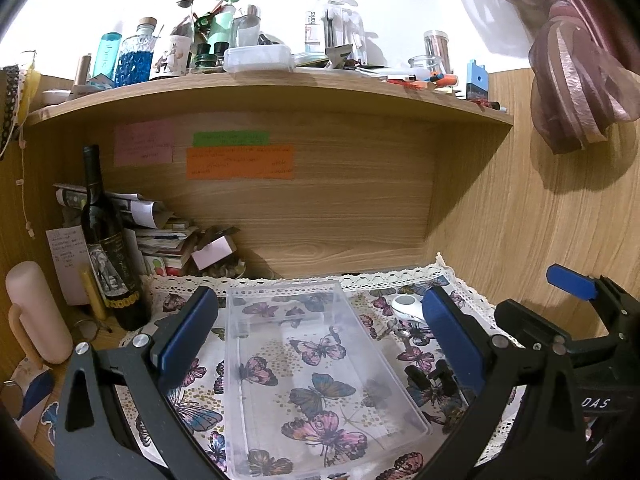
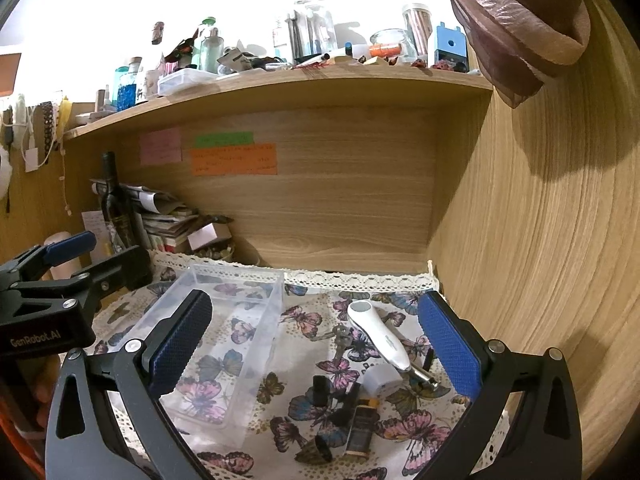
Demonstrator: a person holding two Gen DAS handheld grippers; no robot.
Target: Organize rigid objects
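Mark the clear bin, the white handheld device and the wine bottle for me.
Clear bin [image 1: 312,380], left wrist view, on its see-through floor.
White handheld device [image 2: 378,334], right wrist view, on the middle of its handle.
Wine bottle [image 1: 105,236], left wrist view, on its dark body above the label.

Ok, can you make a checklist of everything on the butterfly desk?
Surface: butterfly cloth with lace edge, on a wooden desk.
Job's things: clear plastic box, empty; white handheld device, keys, small dark bottle, white cube, dark caps beside it.
Clutter: wine bottle, paper pile, pink cylinder.
Grippers: left gripper open around the box; right gripper open above the loose things.
Cables: white cord at far left.
Surroundings: crowded shelf, sticky notes, curtain.
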